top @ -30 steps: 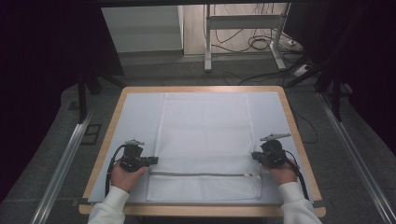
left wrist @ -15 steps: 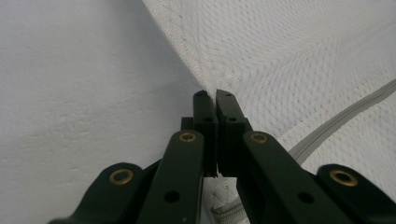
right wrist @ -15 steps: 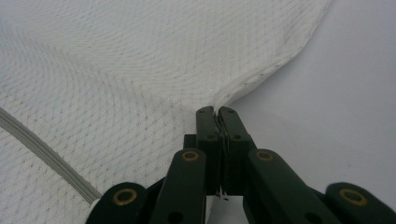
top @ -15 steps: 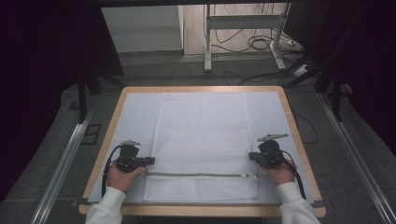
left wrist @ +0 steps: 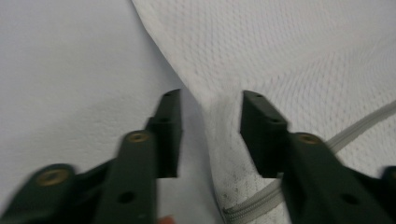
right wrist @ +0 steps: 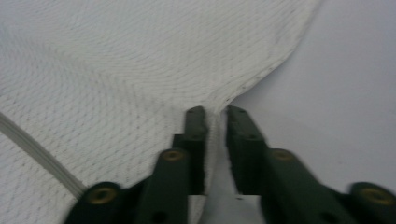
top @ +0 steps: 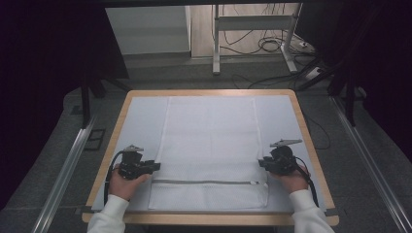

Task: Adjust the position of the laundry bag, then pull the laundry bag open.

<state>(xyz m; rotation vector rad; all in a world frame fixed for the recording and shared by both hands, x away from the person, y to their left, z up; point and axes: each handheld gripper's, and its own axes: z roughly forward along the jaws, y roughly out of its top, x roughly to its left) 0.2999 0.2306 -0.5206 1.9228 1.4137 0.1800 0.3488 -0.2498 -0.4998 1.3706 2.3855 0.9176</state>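
Pale matting is covering the surface (top: 141,104) where a white mesh laundry bag (top: 210,145) is lying flat at centre frame. Both jaws have just been opening: the left hand-held gripper (left wrist: 210,114) is straddling the bag's edge loosely, and the right hand-held gripper (right wrist: 215,116) is parting narrowly around its seam, apparently releasing the bag, which has slid towards the top of the frame since a second ago.

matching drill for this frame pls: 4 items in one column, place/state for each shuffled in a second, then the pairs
1. mesh laundry bag
2. zipper
3. left tool
4. right tool

a. at the bag's right edge, edge between its jaws
b. lies flat in the middle of the table mat
c. runs across the bag near its near end
d. at the bag's left edge, jaws apart, edge between them

Pairs: 1-b, 2-c, 3-d, 4-a
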